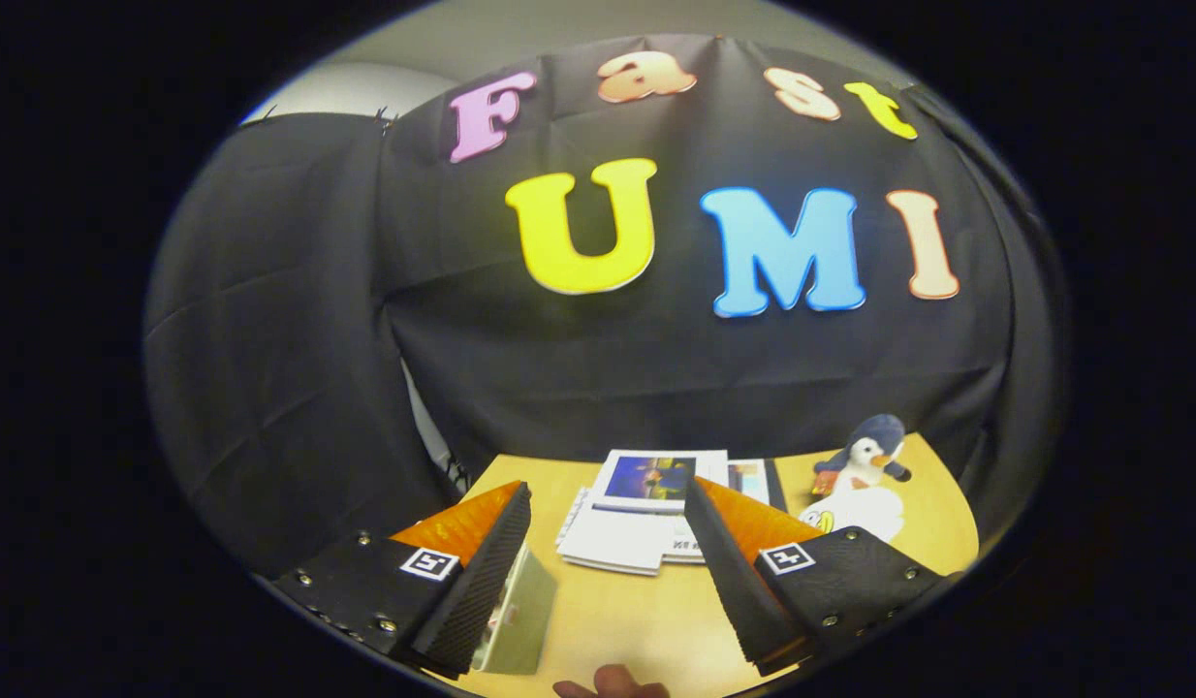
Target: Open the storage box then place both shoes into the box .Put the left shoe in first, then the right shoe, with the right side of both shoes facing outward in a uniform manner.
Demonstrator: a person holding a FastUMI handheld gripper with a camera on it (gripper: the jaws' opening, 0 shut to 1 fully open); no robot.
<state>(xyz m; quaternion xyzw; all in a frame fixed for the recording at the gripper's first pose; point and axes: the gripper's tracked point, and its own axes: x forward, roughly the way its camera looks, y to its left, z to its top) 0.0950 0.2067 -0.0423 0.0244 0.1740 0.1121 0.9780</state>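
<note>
Closest in, a fingertip (613, 684) of a person pokes up at the near edge of the wooden table (617, 620), in the gap between the two fingers. The gripper (608, 528) is spread wide, its fingers well apart and clamped on nothing; only bare tabletop lies between them. It sits low over the table and points level toward the back wall. Against the inner face of the left finger stands a pale, shiny flat panel (519, 611), tilted a little; it may be part of the storage box, but I cannot tell for sure. Just ahead of the fingertips lies a small stack of booklets (627, 538), the top one (654, 480) bearing a blue picture. Beyond the right finger, near the far right corner of the table, a plush penguin (867, 456) stands upright, with a white, flat thing (855, 512) just in front of it. Behind the table hangs the booth's black cloth wall (298, 368), creased and draped, and above it shows a strip of light room wall (579, 24).
</note>
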